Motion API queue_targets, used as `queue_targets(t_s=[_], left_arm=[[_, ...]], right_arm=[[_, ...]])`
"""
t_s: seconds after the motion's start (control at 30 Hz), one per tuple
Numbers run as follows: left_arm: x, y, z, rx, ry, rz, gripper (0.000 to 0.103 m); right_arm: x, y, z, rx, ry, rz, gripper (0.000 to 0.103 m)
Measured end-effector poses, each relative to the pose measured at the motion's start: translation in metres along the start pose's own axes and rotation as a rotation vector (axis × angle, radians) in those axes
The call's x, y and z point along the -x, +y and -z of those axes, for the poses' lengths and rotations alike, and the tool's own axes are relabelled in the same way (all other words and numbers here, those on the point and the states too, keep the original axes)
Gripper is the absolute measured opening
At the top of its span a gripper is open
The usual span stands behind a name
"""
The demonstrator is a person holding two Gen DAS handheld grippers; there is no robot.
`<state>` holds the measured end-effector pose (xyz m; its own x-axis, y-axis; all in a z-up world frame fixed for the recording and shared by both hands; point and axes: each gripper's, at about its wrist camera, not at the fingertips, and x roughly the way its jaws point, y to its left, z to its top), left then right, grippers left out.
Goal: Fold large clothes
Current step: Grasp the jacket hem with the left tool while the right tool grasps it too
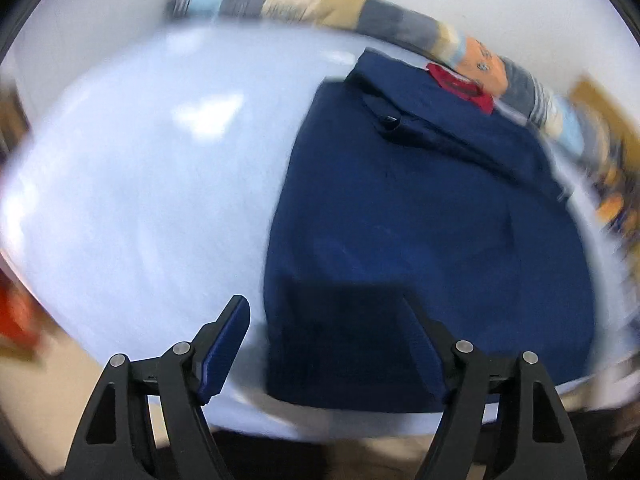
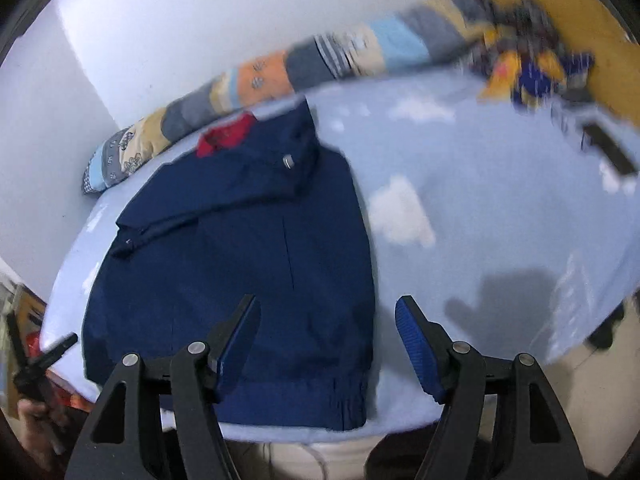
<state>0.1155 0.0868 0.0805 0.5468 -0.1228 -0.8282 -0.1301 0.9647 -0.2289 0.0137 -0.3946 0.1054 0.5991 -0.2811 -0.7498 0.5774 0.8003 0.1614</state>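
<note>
A navy blue jacket (image 1: pixel 420 216) with a red inner collar (image 1: pixel 460 86) lies flat on the light blue bed sheet (image 1: pixel 140 200), one sleeve folded across its chest. In the right wrist view the jacket (image 2: pixel 240 248) lies left of centre, hem nearest me. My left gripper (image 1: pixel 326 344) is open and empty above the jacket's near left edge. My right gripper (image 2: pixel 326 340) is open and empty above the hem's right corner. The left gripper also shows at the far left of the right wrist view (image 2: pixel 40 360).
A patchwork bolster pillow (image 2: pixel 280 76) lies along the white wall behind the jacket. A heap of yellow and blue clothes (image 2: pixel 528 68) sits at the bed's far right, beside a dark flat object (image 2: pixel 608 148). The bed's front edge (image 2: pixel 320 436) is just below the grippers.
</note>
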Motion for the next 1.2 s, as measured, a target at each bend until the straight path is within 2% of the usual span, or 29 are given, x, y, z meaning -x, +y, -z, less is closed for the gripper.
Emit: queue_targets(t_s=[0.03, 0.07, 0.1, 0.13, 0.17, 0.2, 0.27, 0.3, 0.37, 0.43, 0.5, 0.53, 0.57, 0.6, 0.67, 0.7, 0.73, 0.77, 0.8, 0.9, 0.97, 1.0, 1.1, 1.13, 1.17, 1.2], left_arm=[[0.005, 0.007, -0.002, 0.015, -0.016, 0.006, 0.077], [0.009, 0.015, -0.003, 0.035, -0.029, -0.054, 0.075], [0.009, 0.025, -0.003, 0.079, -0.004, -0.098, 0.075], [0.008, 0.032, -0.003, 0.104, 0.023, -0.074, 0.075], [0.007, 0.039, -0.001, 0.121, 0.049, -0.033, 0.075], [0.007, 0.045, 0.0, 0.126, 0.047, -0.036, 0.075], [0.005, 0.053, 0.005, 0.118, 0.049, -0.063, 0.075], [-0.001, 0.058, 0.006, 0.12, 0.073, -0.049, 0.075], [-0.009, 0.063, 0.015, 0.134, 0.128, -0.003, 0.07], [-0.011, 0.065, 0.017, 0.109, 0.124, -0.013, 0.067], [-0.012, 0.068, 0.025, 0.077, 0.109, -0.03, 0.064], [-0.014, 0.069, 0.029, 0.068, 0.109, -0.038, 0.06], [-0.013, 0.068, 0.034, 0.056, 0.102, -0.037, 0.046], [-0.009, 0.063, 0.038, 0.035, 0.087, -0.013, 0.037], [-0.004, 0.06, 0.047, -0.011, 0.061, -0.014, 0.029], [-0.003, 0.061, 0.05, -0.022, 0.058, -0.012, 0.029], [-0.003, 0.064, 0.054, -0.026, 0.057, -0.015, 0.029], [-0.004, 0.068, 0.052, -0.019, 0.06, -0.019, 0.029], [-0.004, 0.067, 0.046, -0.005, 0.064, -0.019, 0.03], [-0.004, 0.077, 0.043, 0.029, 0.066, -0.026, 0.046], [-0.008, 0.075, 0.05, 0.023, 0.088, -0.061, 0.08], [-0.011, 0.075, 0.054, 0.015, 0.099, -0.068, 0.083], [-0.014, 0.076, 0.069, -0.036, 0.086, -0.076, 0.083], [-0.015, 0.075, 0.072, -0.043, 0.082, -0.069, 0.072], [-0.015, 0.07, 0.075, -0.056, 0.073, -0.051, 0.049], [-0.012, 0.064, 0.081, -0.079, 0.053, -0.036, 0.036]], right_arm=[[-0.003, -0.007, 0.004, -0.018, -0.002, -0.02, 0.072], [-0.009, -0.014, 0.009, -0.036, 0.015, -0.009, 0.072], [-0.019, -0.021, 0.011, -0.095, 0.08, 0.028, 0.073], [-0.024, -0.026, 0.009, -0.157, 0.12, 0.0, 0.073], [-0.025, -0.03, 0.008, -0.2, 0.119, -0.077, 0.072], [-0.025, -0.032, 0.008, -0.209, 0.095, -0.137, 0.072], [-0.033, -0.034, 0.013, -0.183, 0.103, -0.053, 0.075], [-0.04, -0.038, 0.015, -0.211, 0.141, -0.033, 0.075], [-0.051, -0.049, 0.018, -0.289, 0.185, -0.128, 0.073], [-0.057, -0.052, 0.023, -0.277, 0.202, -0.07, 0.075], [-0.066, -0.058, 0.029, -0.287, 0.242, -0.062, 0.075], [-0.069, -0.059, 0.031, -0.292, 0.256, -0.069, 0.075], [-0.071, -0.06, 0.033, -0.292, 0.265, -0.075, 0.075], [-0.072, -0.059, 0.035, -0.283, 0.271, -0.075, 0.075], [-0.075, -0.054, 0.035, -0.258, 0.279, -0.068, 0.075], [-0.075, -0.051, 0.036, -0.244, 0.28, -0.073, 0.074], [-0.077, -0.047, 0.037, -0.232, 0.282, -0.092, 0.067], [-0.078, -0.042, 0.037, -0.217, 0.288, -0.12, 0.042], [-0.079, -0.035, 0.037, -0.193, 0.295, -0.158, 0.033], [-0.077, -0.028, 0.036, -0.148, 0.287, -0.155, 0.031], [-0.079, -0.031, 0.036, -0.157, 0.293, -0.135, 0.035], [-0.08, -0.033, 0.036, -0.164, 0.301, -0.137, 0.034], [-0.083, -0.03, 0.036, -0.132, 0.312, -0.099, 0.036], [-0.086, -0.024, 0.035, -0.118, 0.312, -0.093, 0.04], [-0.087, -0.02, 0.036, -0.101, 0.311, -0.095, 0.041], [-0.088, -0.016, 0.036, -0.083, 0.31, -0.11, 0.04]])
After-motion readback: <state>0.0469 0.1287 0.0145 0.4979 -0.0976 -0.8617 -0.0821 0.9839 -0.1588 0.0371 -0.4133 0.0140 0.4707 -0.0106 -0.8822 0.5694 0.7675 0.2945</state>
